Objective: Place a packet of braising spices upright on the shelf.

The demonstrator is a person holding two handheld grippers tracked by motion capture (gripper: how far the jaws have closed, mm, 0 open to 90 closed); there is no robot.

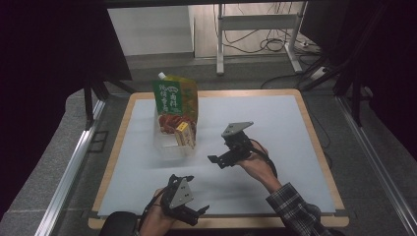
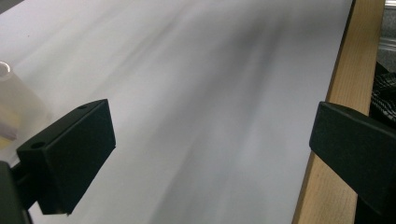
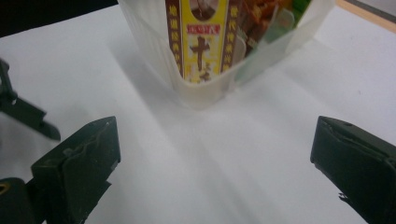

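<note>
A translucent plastic bin [image 1: 169,147] stands on the white mat, left of centre. In it are a tall green pouch [image 1: 174,98], a red packet [image 1: 171,120] and a yellow box [image 1: 183,132]. My right gripper [image 1: 221,155] is just right of the bin, open and holding nothing, with its jaws turned toward it. In the right gripper view the bin's near corner [image 3: 205,95] and the yellow box [image 3: 203,37] sit a short way beyond the right gripper [image 3: 215,163]. My left gripper [image 1: 197,212] hovers open by the table's front edge. In its own view the left gripper [image 2: 210,149] has bare mat between its jaws.
The white mat [image 1: 255,118] lies on a table with a wooden border [image 1: 317,147]; that wooden edge [image 2: 343,102] runs along the right of the left gripper view. Metal rails flank the table. A stand and cables sit on the floor behind.
</note>
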